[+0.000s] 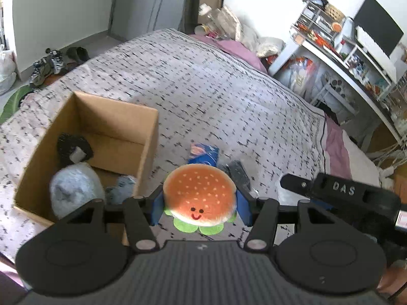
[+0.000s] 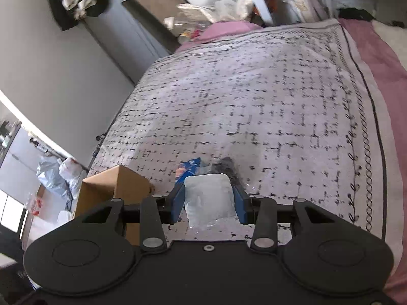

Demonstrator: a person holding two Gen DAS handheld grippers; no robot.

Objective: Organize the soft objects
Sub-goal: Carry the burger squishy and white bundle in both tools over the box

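Left gripper fingers pinch burger plush, held above bed just right of cardboard box. Box holds grey plush and a black item. Right gripper fingers pinch clear pouch. Blue packet and dark item lie ahead on bedspread.

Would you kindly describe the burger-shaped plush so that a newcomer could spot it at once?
Start from the open cardboard box on the patterned bedspread. Just right of it, the left gripper clamps the burger plush. Unlike the grey plush inside the box, it is orange, seeded, smiling and frilled with green.
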